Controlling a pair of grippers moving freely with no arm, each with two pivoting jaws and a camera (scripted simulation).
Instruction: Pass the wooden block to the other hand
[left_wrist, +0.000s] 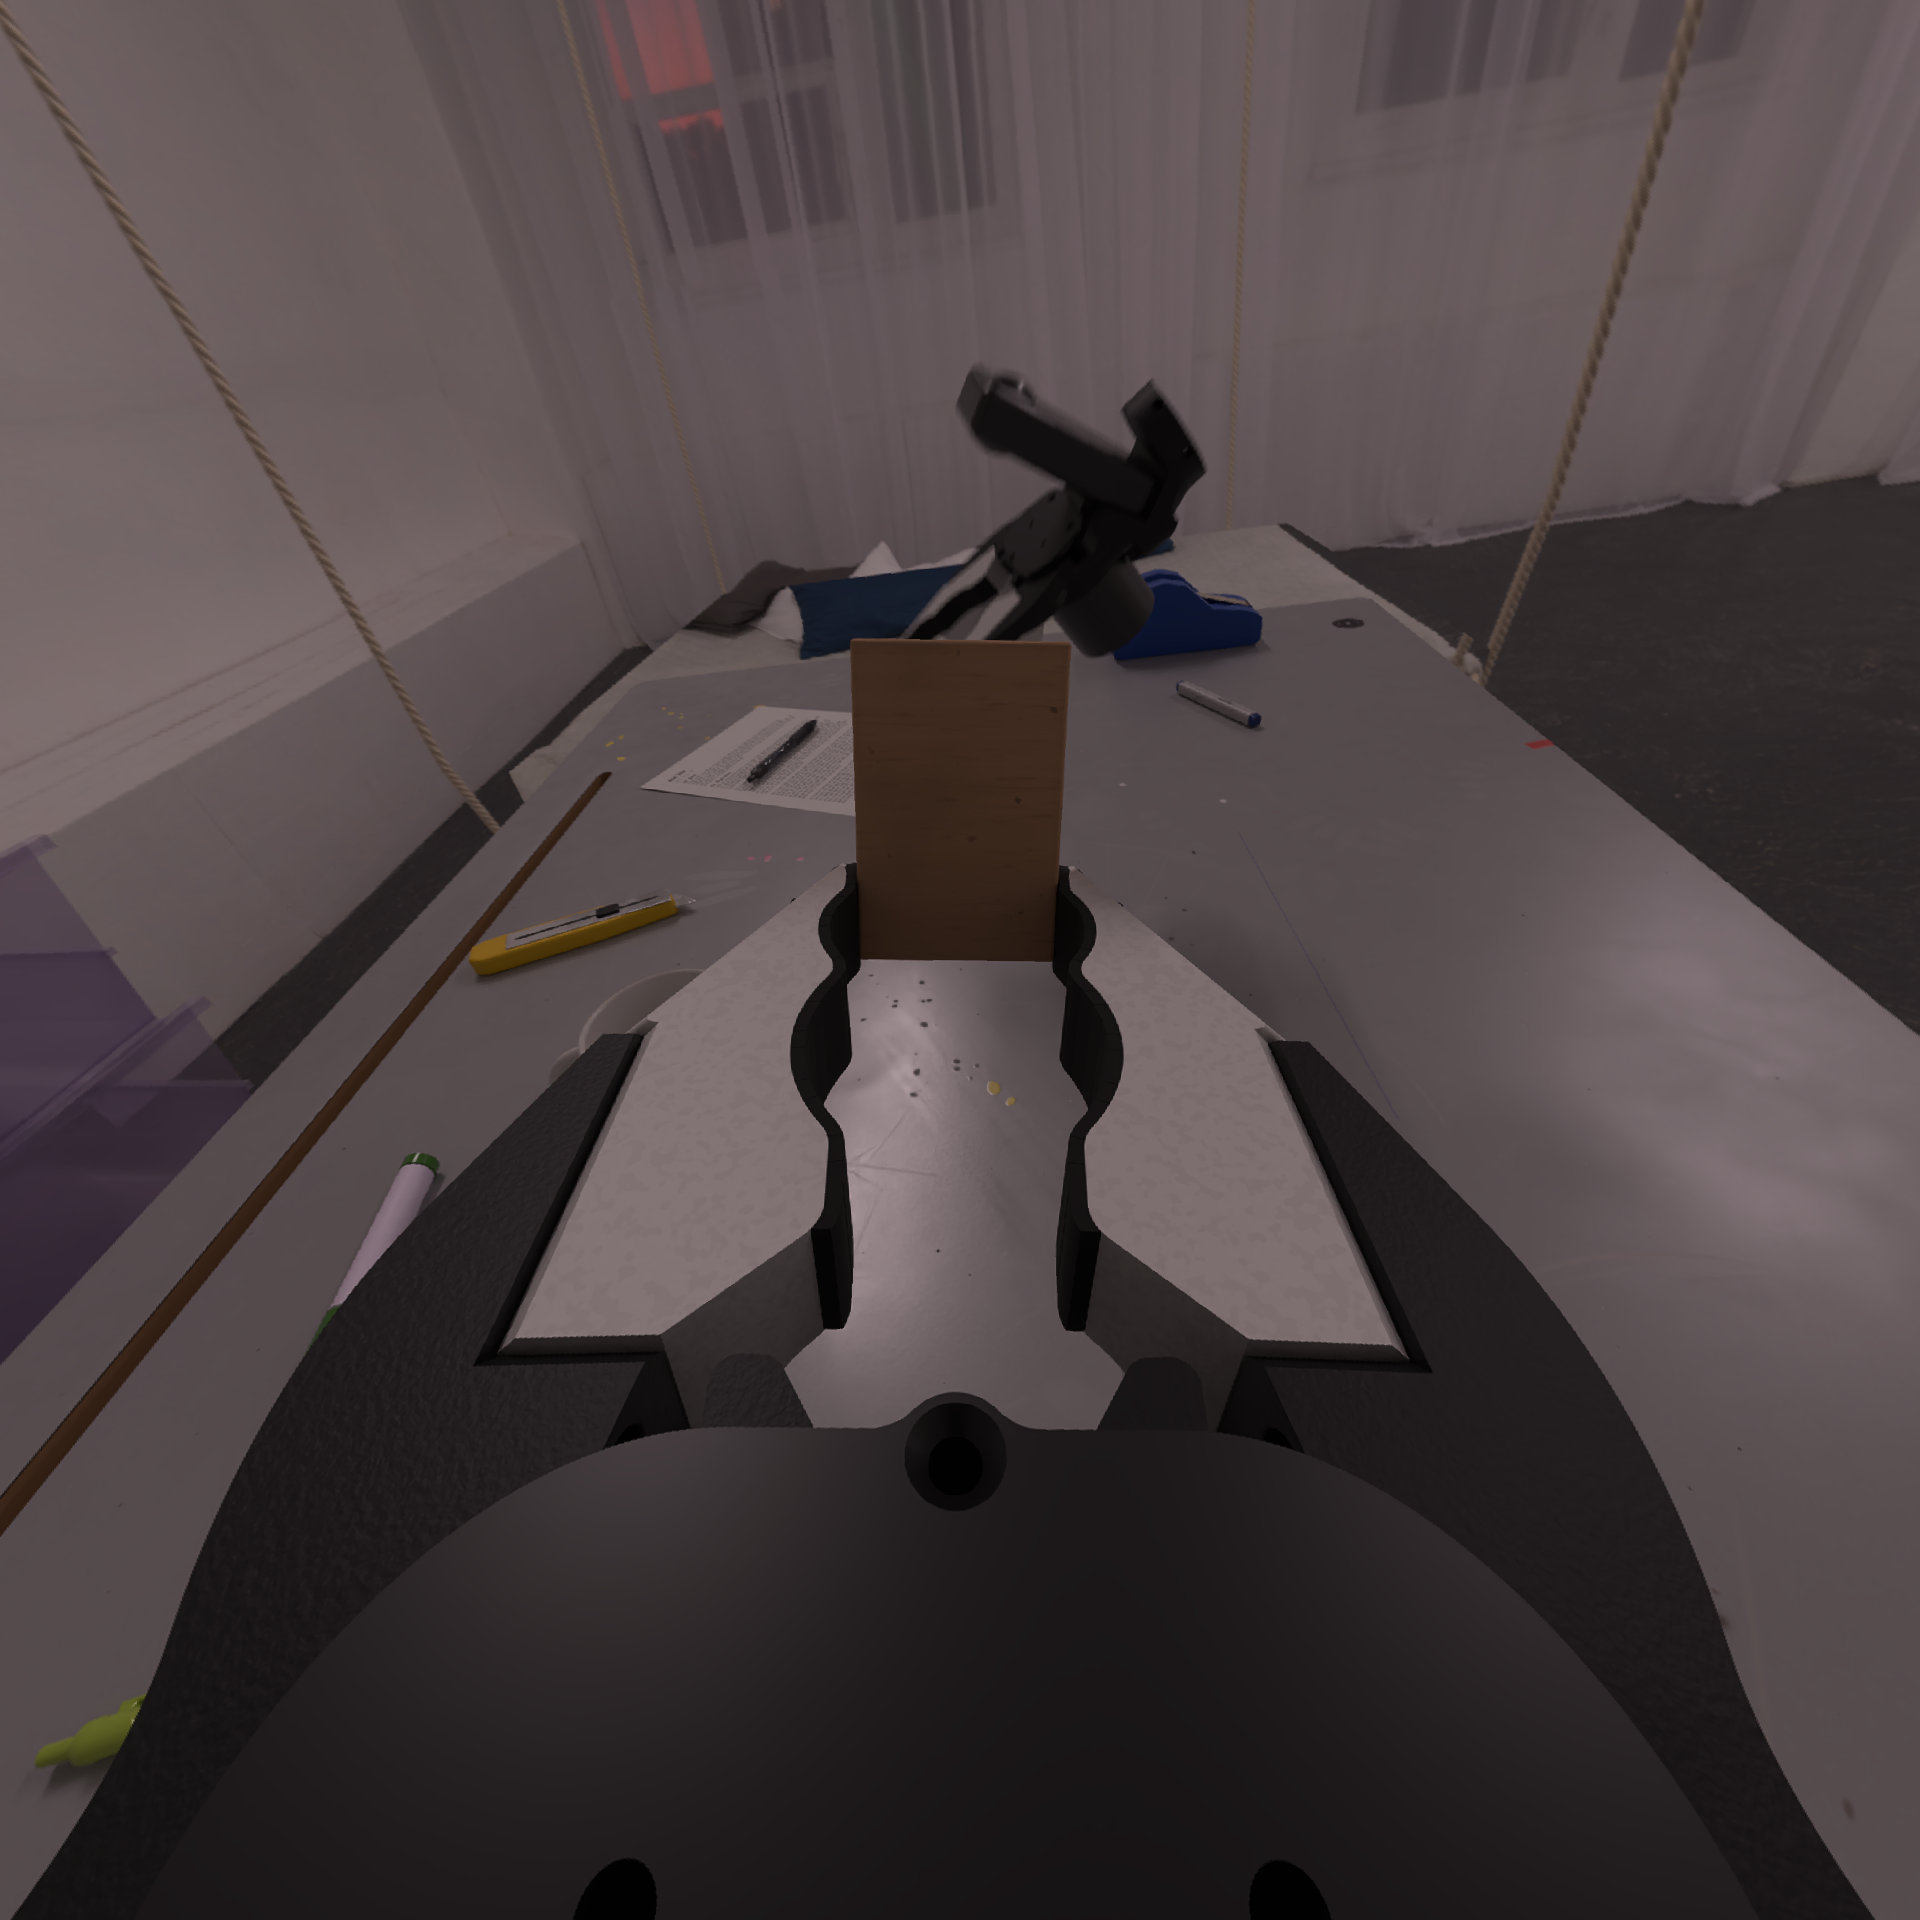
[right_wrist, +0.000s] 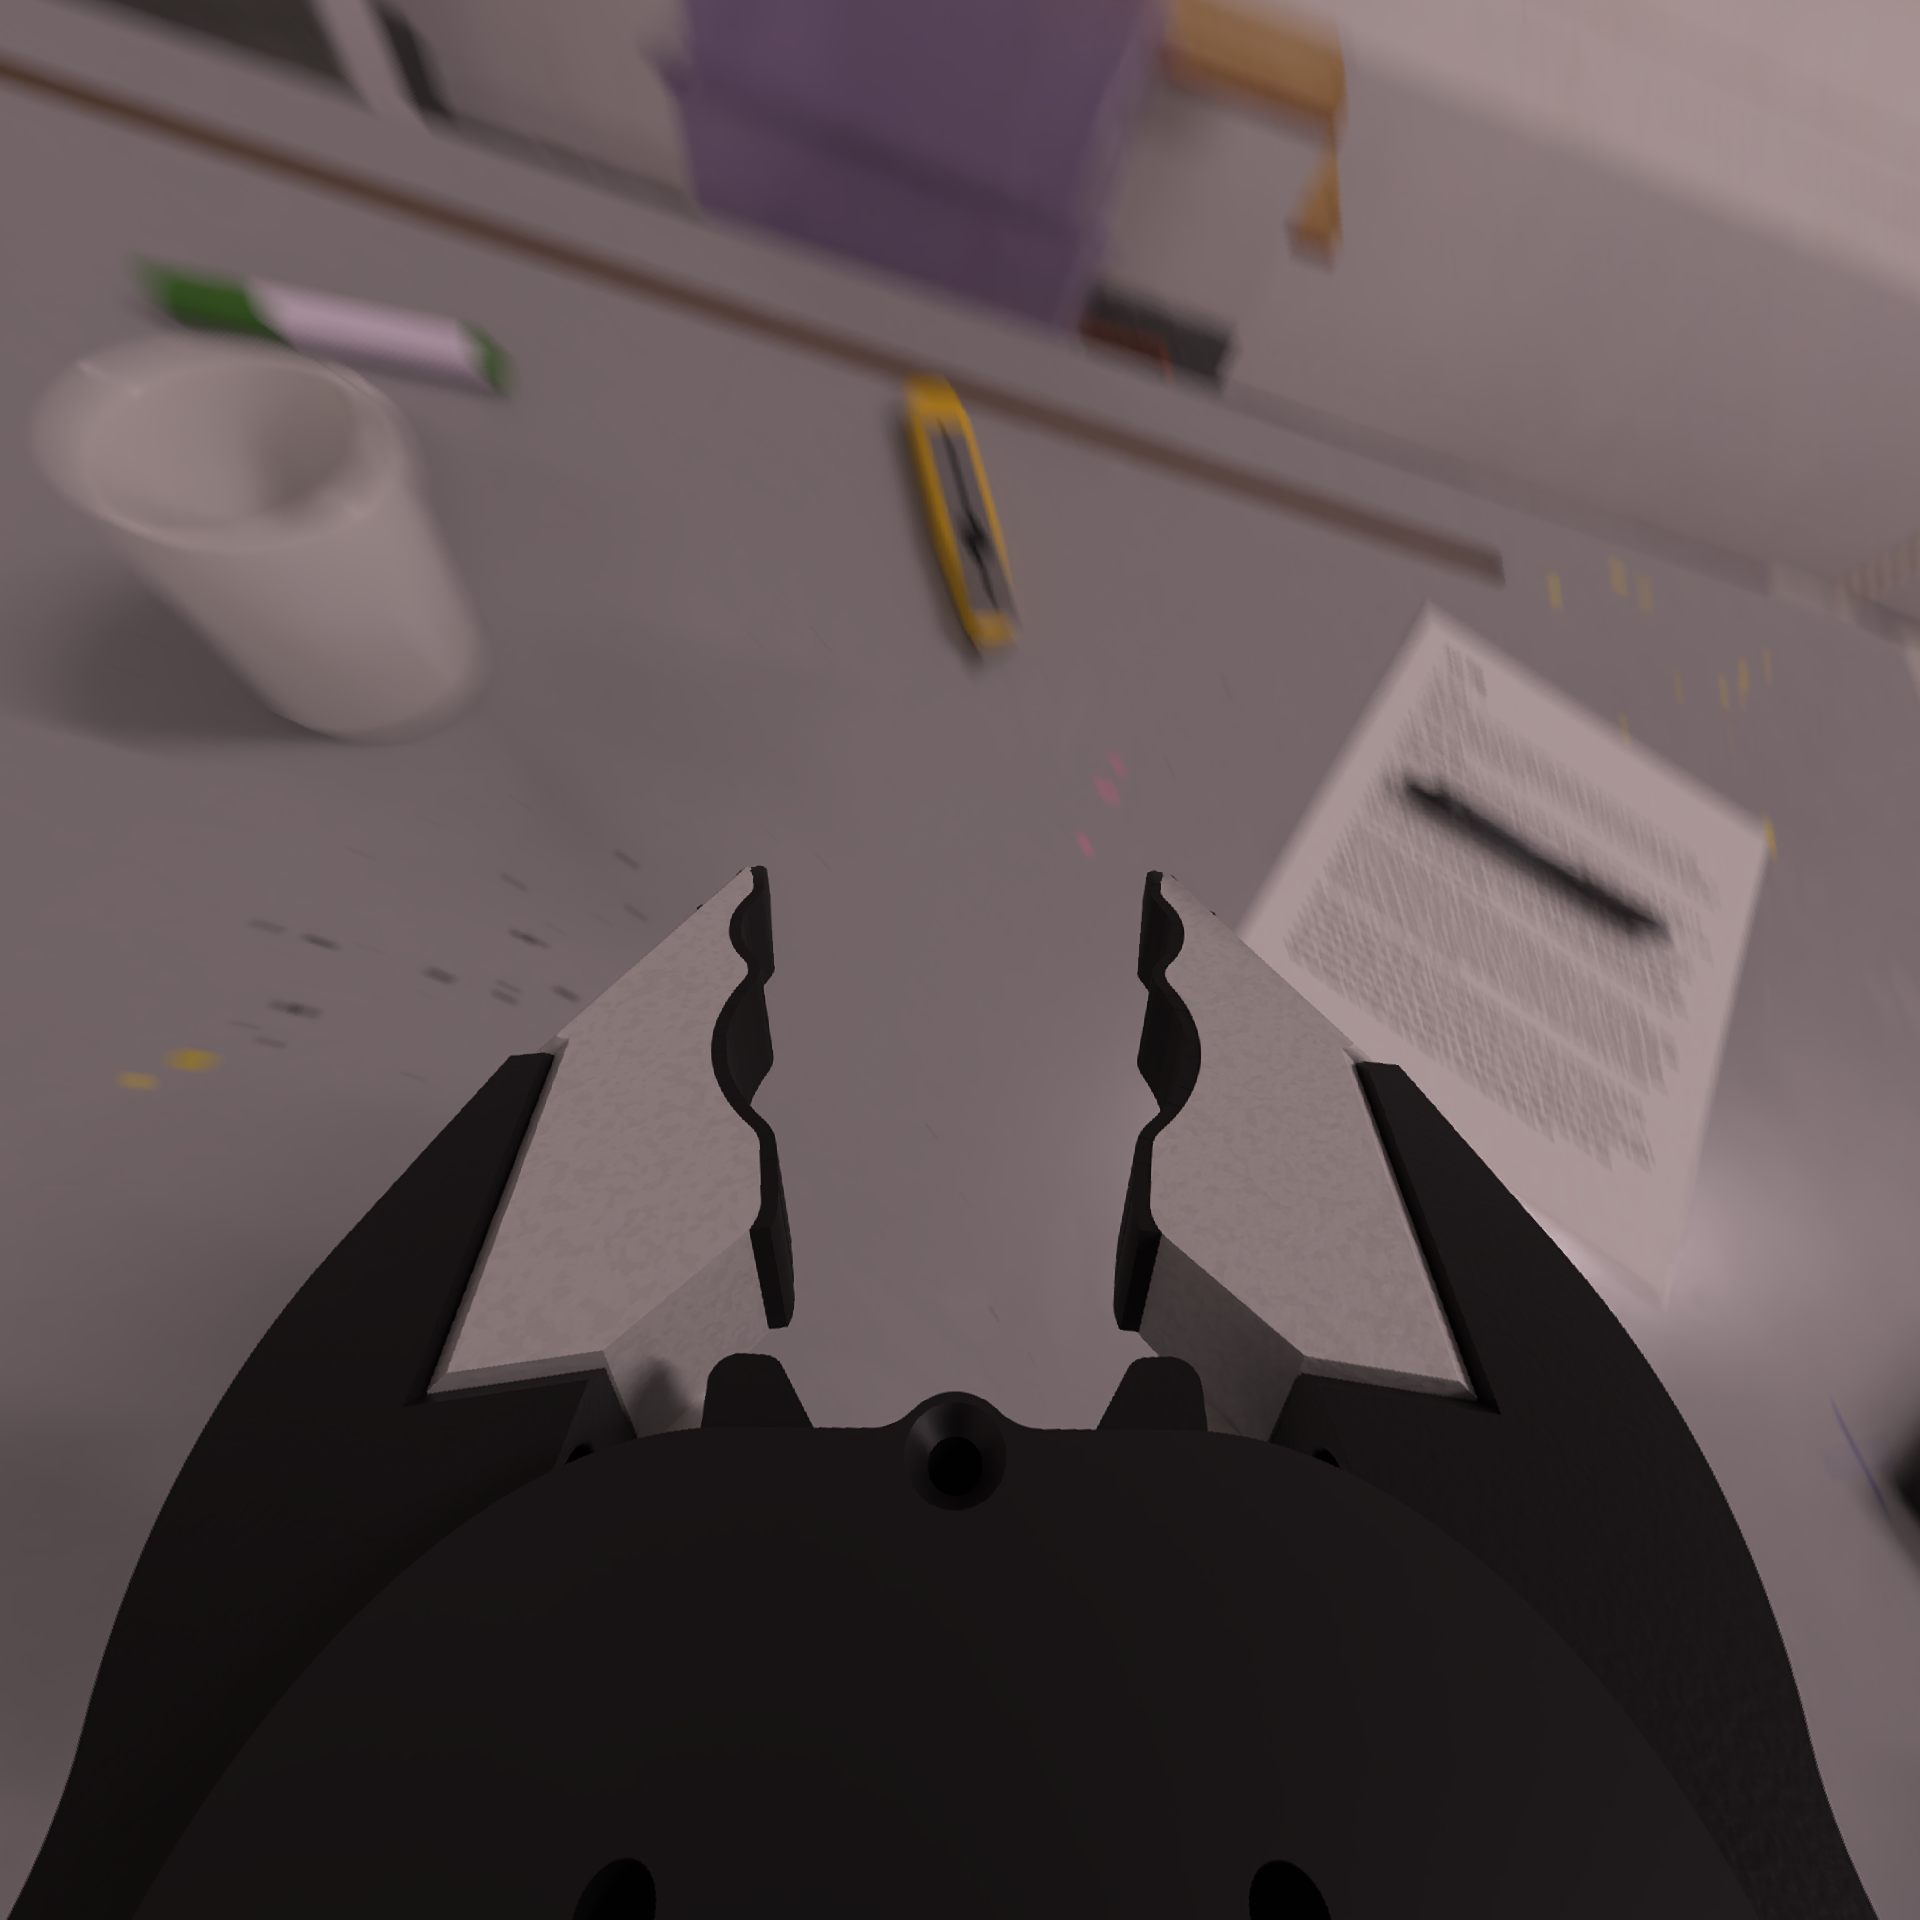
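The left claw pinches the flat brown wooden block upright at twelve o'clock. Only the right view shows a white cup at ten o'clock; the right claw is spread, empty above the grey bench.

It looked like a workshop: a long grey paint-flecked table held a yellow utility knife, markers, a printed sheet, with ropes hanging around

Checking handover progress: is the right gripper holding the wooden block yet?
No, the right gripper is open with only bare table between its fingers.
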